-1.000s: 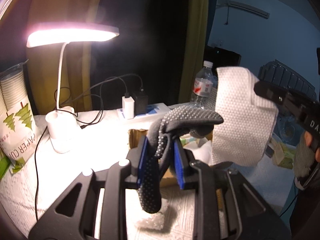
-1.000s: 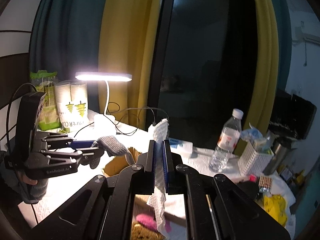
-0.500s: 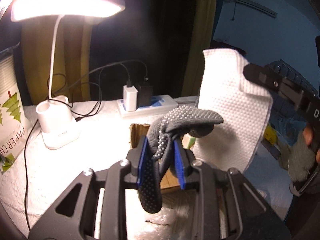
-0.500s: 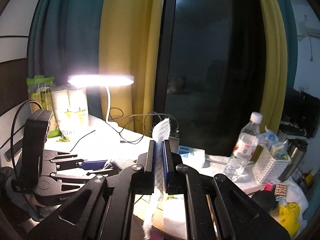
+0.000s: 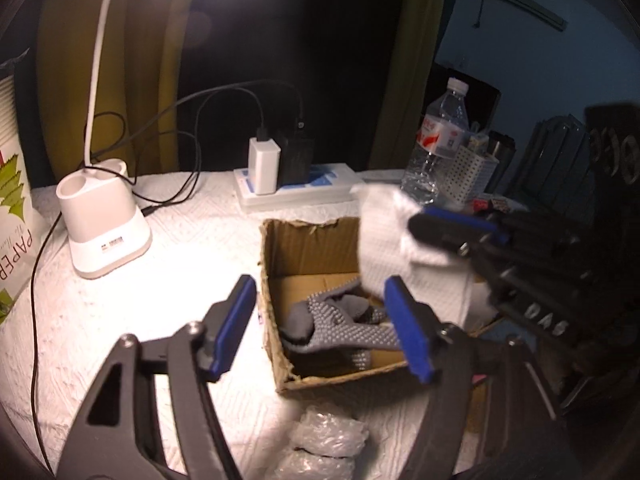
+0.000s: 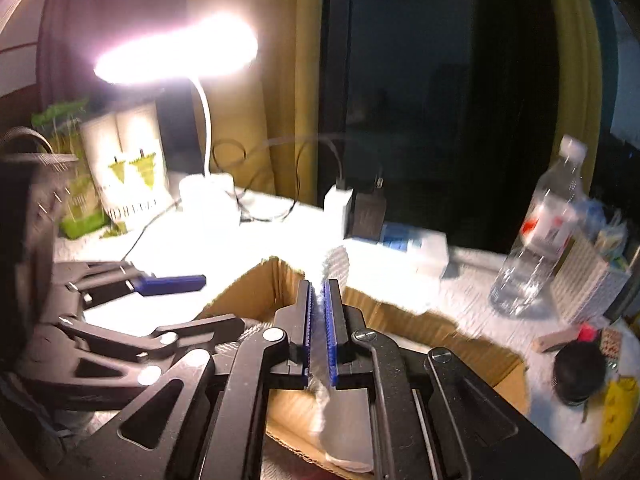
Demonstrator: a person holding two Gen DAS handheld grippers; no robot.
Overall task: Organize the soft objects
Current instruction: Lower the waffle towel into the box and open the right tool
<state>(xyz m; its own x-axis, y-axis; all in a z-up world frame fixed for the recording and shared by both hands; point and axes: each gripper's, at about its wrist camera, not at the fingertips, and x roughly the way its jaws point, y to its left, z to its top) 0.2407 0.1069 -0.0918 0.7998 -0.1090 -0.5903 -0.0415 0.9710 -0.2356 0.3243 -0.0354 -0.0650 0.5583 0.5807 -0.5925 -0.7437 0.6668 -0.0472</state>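
In the left wrist view, the left gripper stands with its blue pads wide apart above the cardboard box. The grey dotted glove lies inside, its right end hidden behind a pad. In the blurred right wrist view, the right gripper pinches the white cloth, whose lower part hangs into the box, hard to make out.

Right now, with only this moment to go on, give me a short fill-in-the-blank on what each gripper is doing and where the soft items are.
1. The left gripper is ____, holding nothing.
2. The gray dotted glove lies inside the ____.
3. The right gripper is shut on a white ____.
4. The water bottle stands ____ on the table.

Missing words: open; cardboard box; cloth; upright
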